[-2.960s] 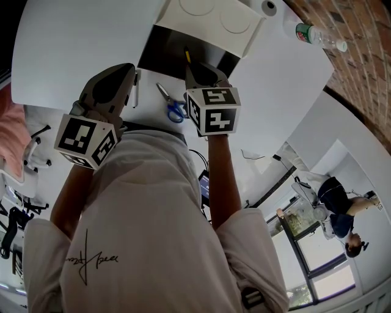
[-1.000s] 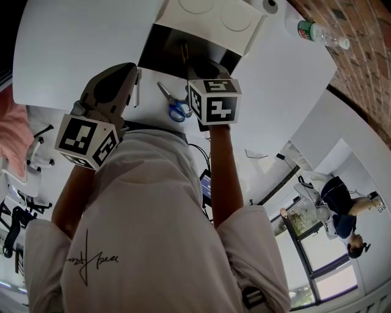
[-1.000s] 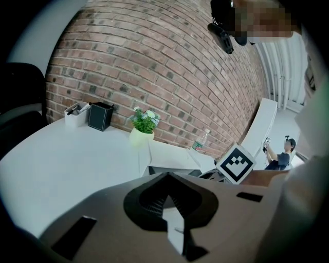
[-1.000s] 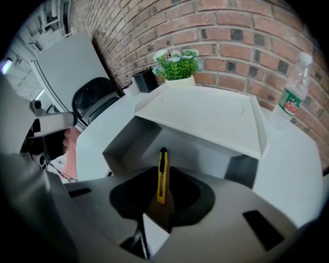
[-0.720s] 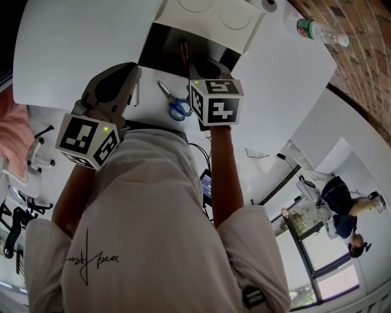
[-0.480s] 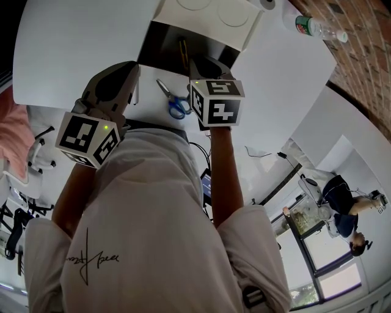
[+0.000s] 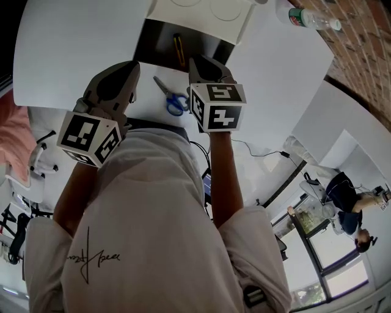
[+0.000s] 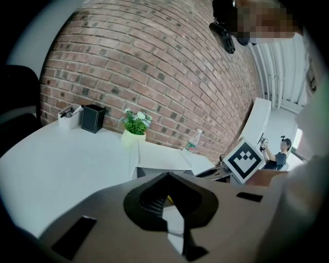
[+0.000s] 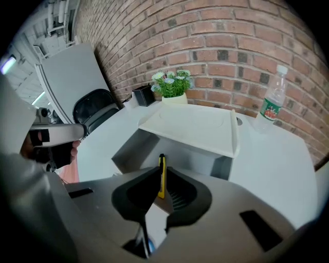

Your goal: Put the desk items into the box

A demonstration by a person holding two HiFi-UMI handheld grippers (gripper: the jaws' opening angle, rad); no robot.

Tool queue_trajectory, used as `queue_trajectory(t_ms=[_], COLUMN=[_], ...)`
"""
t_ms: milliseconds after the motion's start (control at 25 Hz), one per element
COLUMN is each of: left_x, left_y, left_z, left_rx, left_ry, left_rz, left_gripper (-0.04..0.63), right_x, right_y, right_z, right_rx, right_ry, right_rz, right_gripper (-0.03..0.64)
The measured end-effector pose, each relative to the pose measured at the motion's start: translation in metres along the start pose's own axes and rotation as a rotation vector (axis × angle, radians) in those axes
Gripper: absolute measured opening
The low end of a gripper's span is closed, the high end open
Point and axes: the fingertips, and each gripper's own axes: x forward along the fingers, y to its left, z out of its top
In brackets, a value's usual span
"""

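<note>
White table (image 7: 73, 49): blue scissors (image 7: 173, 101) lie nearest, just before the open box (image 7: 156, 46). A yellow knife (image 7: 178, 50) lies inside the box. Bottle (image 7: 308, 18) beyond, brick wall (image 7: 360, 36) behind. Right gripper (image 7: 204, 64) points steeply down at the box's near edge; its jaws are narrow, have just been closing, and hold nothing. Left gripper (image 7: 125, 73) hangs left of the scissors, jaws narrow, empty.

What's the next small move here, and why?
Probably lower the right tongs toward the scissors and reopen them: the yellow cutter already lies in the box, the tongs have just been closing on nothing, and the scissors lie on the table beside them.
</note>
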Motion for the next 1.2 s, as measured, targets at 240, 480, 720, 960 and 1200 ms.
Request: queue_trajectory(t_ms=[240,480,720,960,1200], left_x=[-0.003,-0.012,-0.018,-0.029,-0.040], left_y=[-0.011,-0.019,-0.036,-0.052,-0.070], left_z=[0.000,0.000,-0.002,-0.001,-0.015], left_rx=[0.007,0.018,0.033,0.054,0.103], left_ry=[-0.013,-0.027,-0.039,-0.061,-0.046], left_rz=[-0.002,0.012,0.014,0.023,-0.001], left_gripper=[0.005,0.005,0.005,0.005,0.005], right_x=[-0.013,-0.034,-0.056,-0.082,-0.103], right_y=[0.002,0.006,0.012,0.023,0.034], right_z=[-0.009,-0.012,-0.015,-0.020,-0.024], right_rx=[0.012,0.013,0.007,-0.015,-0.049], right_ry=[-0.020,-0.084,-0.140,-0.188,-0.233], right_rz=[0.010,0.032,0.048,0.081,0.101], right_gripper=[0.051,0.046,0.040,0.034,0.029])
